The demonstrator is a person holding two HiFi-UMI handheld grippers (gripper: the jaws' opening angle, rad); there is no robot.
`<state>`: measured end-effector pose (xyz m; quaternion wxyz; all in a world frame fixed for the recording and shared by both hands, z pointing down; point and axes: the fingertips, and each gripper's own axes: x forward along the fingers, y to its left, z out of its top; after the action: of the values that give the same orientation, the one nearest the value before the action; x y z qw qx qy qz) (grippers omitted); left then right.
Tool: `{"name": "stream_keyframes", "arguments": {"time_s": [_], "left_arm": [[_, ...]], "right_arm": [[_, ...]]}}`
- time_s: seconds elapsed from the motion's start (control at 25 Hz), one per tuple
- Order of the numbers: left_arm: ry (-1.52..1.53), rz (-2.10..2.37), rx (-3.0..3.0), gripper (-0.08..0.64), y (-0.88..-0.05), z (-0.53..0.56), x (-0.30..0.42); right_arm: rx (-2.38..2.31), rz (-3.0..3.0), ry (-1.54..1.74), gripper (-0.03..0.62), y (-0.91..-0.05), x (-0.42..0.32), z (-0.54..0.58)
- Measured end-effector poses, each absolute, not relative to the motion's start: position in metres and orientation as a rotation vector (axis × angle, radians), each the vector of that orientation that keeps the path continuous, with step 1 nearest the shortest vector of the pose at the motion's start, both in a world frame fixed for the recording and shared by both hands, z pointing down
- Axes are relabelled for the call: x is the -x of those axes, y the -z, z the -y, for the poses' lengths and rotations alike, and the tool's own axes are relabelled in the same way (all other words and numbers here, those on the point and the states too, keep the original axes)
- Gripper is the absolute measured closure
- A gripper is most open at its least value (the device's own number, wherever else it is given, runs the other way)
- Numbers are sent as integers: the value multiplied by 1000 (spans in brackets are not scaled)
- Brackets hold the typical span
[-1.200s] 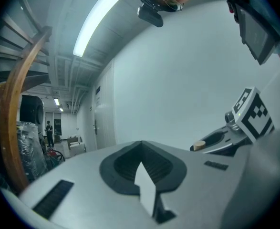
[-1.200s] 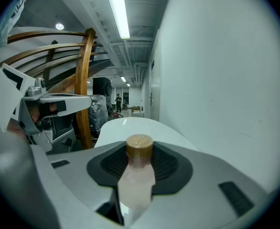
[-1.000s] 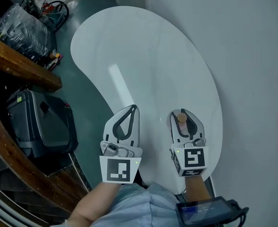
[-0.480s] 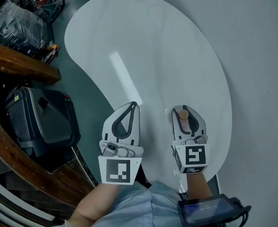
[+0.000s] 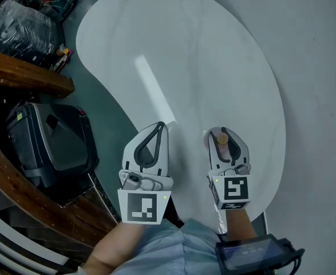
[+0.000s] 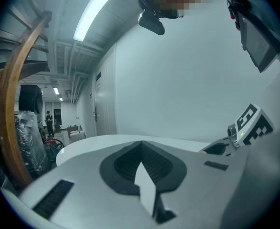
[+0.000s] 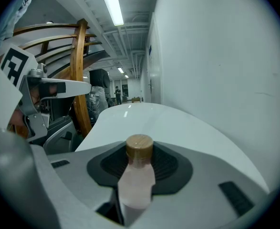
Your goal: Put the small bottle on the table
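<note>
A small pale pink bottle with a tan round cap sits between the jaws of my right gripper, which is shut on it. The bottle is held above the near end of the white curved table, lying along the jaws with its cap pointing forward. My left gripper hovers to the left, near the table's near left edge, its jaws closed together with nothing between them. The table top stretches ahead of the bottle in the right gripper view.
A white wall runs along the table's right side. To the left stand a dark grey case on the floor and a curved wooden rail. Cables and wrapped bundles lie at the far left.
The view has shifted slightly over the table; both grippers keep their places next to each other, and the bottle stays held in the right one.
</note>
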<state>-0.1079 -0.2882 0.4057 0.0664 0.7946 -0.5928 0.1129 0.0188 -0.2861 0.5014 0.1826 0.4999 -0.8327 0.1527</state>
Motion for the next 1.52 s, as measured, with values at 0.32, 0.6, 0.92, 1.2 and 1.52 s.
{"name": "stream_keyframes", "arguments": {"time_s": [0.32,0.6,0.92,1.2,1.52], "left_arm": [[-363,1793,-2395,560,-409,288,108],[-367,1799,-2391,560,-407,285,105],[-359,1808,-2401,560,-403,278,103],[-319,1826,-2410,560,-388,272,106],[-209,1865,-2450,560,-358,268,104]], "right_arm": [[-1409,2364,-389,465,-500,-17,285],[-1401,2361,-362,465,-507,-17,277],[-1393,2369,-359,462,-505,-14,279],[-1386,2384,-264,413,-486,-10,280],[-1516,2572,-77,436,-402,-3,286]]}}
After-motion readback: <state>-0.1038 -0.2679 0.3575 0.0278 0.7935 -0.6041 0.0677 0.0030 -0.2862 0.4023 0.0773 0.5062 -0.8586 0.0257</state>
